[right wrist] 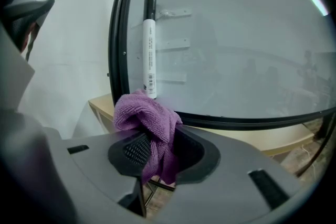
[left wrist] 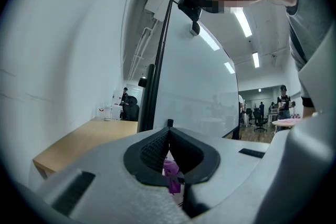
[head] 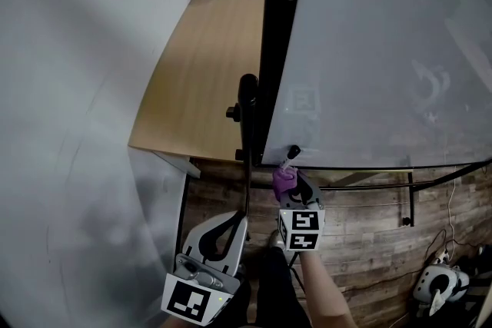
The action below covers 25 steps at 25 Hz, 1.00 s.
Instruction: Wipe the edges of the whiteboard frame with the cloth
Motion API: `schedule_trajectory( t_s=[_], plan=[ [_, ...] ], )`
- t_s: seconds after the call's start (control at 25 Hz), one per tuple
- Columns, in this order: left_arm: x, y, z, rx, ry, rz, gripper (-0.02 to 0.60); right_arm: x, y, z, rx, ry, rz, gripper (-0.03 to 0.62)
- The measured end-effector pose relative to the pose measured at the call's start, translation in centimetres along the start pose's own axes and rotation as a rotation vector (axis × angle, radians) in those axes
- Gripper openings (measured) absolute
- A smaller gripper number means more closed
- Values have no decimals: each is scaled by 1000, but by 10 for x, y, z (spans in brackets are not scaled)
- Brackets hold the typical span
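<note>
Wooden table (head: 207,65) lies left of the whiteboard (head: 384,50). The right gripper (head: 286,182) holds the purple cloth (head: 283,179) just below the lower corner of the black frame (head: 274,50). In the left gripper view, the left gripper (left wrist: 169,136) has its jaws together with nothing between them. In the right gripper view, the jaws clamp the bunched terry cloth, its wad pointing up toward the frame and its tail hanging down. A marker (right wrist: 149,47) stands upright on the whiteboard.

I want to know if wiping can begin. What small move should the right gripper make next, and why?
Probably ease the right hand-held gripper forward so the cloth presses firmly on the frame at its lower left corner. The cloth is clamped in its jaws right by that corner, but contact is unclear.
</note>
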<state>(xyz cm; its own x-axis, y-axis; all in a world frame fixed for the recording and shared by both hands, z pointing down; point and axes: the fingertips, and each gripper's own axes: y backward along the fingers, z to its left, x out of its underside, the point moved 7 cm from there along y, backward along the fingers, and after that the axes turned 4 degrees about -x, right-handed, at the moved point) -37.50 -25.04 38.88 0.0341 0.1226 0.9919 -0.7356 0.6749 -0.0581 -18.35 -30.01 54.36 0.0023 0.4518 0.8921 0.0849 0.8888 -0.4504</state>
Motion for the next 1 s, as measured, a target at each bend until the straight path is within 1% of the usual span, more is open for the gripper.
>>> schedule_trajectory(
  t_s=[0.4, 0.72, 1.0],
  plan=[
    [-1, -16, -12, 54, 1, -10, 17, 6, 19, -41, 93, -48, -6, 107],
    [-3, -27, -21, 98, 0, -17, 17, 11, 34, -72, 166, -67, -3, 107],
    [-5, -24, -25, 147, -5, -32, 17, 11, 35, -76, 177, -86, -1, 107]
  ],
)
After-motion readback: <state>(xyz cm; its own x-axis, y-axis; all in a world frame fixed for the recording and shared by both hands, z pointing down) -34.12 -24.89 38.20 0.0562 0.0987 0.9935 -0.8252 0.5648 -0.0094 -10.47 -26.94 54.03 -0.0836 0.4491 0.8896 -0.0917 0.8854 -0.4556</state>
